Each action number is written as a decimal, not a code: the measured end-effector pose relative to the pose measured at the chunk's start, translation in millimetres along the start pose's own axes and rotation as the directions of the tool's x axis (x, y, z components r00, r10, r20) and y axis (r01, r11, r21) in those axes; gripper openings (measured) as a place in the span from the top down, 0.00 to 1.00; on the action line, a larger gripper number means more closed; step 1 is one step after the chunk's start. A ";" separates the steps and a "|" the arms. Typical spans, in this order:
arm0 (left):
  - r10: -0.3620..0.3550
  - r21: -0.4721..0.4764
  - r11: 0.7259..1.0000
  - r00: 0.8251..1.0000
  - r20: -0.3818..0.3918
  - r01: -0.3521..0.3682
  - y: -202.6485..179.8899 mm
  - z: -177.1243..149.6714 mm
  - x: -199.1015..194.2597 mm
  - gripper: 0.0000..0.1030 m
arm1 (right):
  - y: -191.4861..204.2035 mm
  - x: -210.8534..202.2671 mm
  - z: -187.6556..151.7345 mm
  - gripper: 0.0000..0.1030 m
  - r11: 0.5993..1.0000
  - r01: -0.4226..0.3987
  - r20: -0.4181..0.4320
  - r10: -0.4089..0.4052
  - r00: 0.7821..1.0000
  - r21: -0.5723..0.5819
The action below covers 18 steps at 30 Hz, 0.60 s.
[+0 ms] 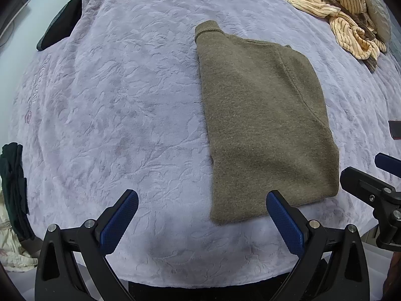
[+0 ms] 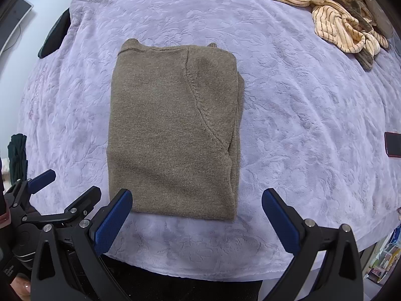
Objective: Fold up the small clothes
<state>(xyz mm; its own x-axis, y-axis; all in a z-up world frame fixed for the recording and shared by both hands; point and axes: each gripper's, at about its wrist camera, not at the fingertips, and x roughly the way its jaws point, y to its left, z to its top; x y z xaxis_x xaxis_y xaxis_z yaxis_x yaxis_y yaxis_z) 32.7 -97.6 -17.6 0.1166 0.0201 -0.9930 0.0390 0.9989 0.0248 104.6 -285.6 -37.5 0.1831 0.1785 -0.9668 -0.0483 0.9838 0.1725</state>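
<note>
An olive-brown knit sweater [image 1: 265,123] lies folded into a tall rectangle on the lavender blanket [image 1: 120,105]; it also shows in the right wrist view [image 2: 173,130]. My left gripper [image 1: 201,223] is open and empty, hovering near the sweater's near-left corner. My right gripper [image 2: 196,222] is open and empty, just in front of the sweater's near edge. The right gripper also shows at the right edge of the left wrist view [image 1: 371,185], and the left gripper at the left of the right wrist view [image 2: 62,198].
A striped cream and brown garment [image 1: 345,12] is bunched at the far right, also in the right wrist view [image 2: 335,12]. A dark phone [image 2: 393,144] lies at the right edge. A dark green garment [image 1: 15,188] hangs at the left. A black object [image 1: 62,25] lies far left.
</note>
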 end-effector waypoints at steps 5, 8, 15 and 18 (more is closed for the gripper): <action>-0.003 0.000 1.000 1.000 -0.002 0.003 1.5 -0.1 0.2 0.01 | 0.8 0.4 0.2 0.00 1.000 0.001 -0.003 -0.001 1.000 -0.005; -0.003 -0.001 1.000 1.000 -0.004 0.003 1.8 -0.3 0.3 0.01 | 1.5 0.8 0.4 0.00 1.000 0.001 -0.005 -0.001 1.000 -0.008; 0.004 -0.001 1.000 1.000 -0.001 -0.004 1.6 -0.9 -0.1 0.01 | 3.4 0.3 1.4 0.00 1.000 0.004 -0.006 -0.005 1.000 -0.022; 0.004 -0.002 1.000 1.000 0.001 -0.004 1.9 -1.4 -0.4 0.01 | 3.5 0.2 1.2 0.00 1.000 0.004 -0.006 -0.004 1.000 -0.021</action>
<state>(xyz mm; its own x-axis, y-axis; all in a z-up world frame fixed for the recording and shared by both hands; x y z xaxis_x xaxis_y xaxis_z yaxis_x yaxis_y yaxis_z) 31.4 -95.6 -17.3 0.1177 0.0239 -0.9928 0.0367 0.9989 0.0284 105.6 -282.2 -36.9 0.1778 0.1741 -0.9685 -0.0686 0.9840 0.1643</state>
